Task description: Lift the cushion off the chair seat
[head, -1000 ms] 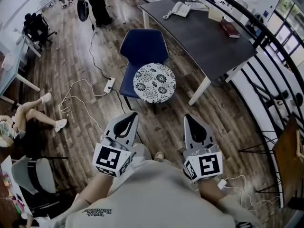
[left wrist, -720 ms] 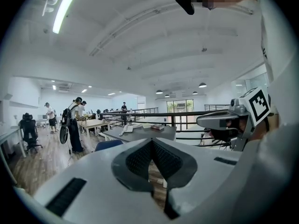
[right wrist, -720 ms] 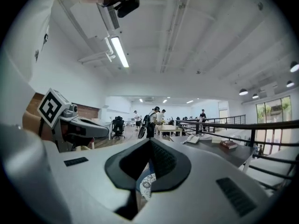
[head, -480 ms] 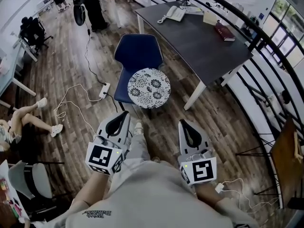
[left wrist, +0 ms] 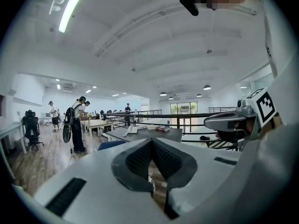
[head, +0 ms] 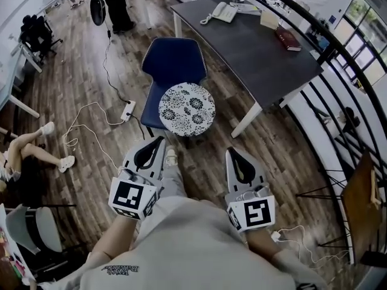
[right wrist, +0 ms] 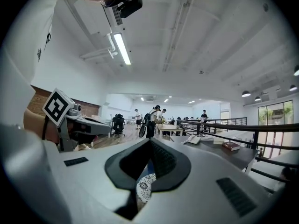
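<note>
A dark grey rectangular surface stands beside a blue padded chair. On the chair's seat lies the round black-and-white patterned cushion. Near it, the left hand-held gripper and the right hand-held gripper have their jaws pressed together, empty.

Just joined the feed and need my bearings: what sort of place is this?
Most likely an open-plan office on an upper floor: a desk with a phone and a book, an office chair, and a railing along the edge.
</note>
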A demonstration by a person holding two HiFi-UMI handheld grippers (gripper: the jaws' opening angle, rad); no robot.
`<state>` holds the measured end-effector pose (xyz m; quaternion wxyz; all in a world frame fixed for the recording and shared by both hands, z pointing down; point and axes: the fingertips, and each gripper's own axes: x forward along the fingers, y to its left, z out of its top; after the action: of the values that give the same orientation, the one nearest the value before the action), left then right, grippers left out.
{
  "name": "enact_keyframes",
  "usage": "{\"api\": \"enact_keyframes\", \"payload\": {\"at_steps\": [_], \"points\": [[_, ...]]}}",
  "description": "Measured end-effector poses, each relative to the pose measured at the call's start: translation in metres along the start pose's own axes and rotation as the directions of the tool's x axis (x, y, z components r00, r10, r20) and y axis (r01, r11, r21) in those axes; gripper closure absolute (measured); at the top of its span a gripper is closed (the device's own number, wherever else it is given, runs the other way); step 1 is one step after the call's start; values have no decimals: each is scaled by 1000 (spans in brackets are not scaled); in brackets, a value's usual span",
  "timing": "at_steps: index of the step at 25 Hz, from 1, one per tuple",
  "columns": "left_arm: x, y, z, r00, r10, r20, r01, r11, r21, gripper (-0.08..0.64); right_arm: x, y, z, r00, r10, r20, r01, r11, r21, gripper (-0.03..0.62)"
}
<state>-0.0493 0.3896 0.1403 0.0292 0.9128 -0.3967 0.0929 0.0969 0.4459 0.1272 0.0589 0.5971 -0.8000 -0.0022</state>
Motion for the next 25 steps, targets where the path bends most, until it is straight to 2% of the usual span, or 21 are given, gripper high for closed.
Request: {"api": "enact_keyframes", "payload": {"at_steps": [3,16,22,25], "points": [[8,15,-4,1000,12,-5,-12,1000,-1,557,17,-4,0,1000,-5,-3,5,1000,17,589],[81,93,-9,999,-24,-34,23,999,-24,557,125,-15,-15,996,13,-85,-10,999,31,589],[128,148,9,999,-38,-8,37,997,-74,557,196,-30,3,995,18,-96,-15,999,30,589],[153,176,16,998,-57,-15,56,996,-67,557,234,-36,15,996,8,-88,-6,1000,20,589]]}}
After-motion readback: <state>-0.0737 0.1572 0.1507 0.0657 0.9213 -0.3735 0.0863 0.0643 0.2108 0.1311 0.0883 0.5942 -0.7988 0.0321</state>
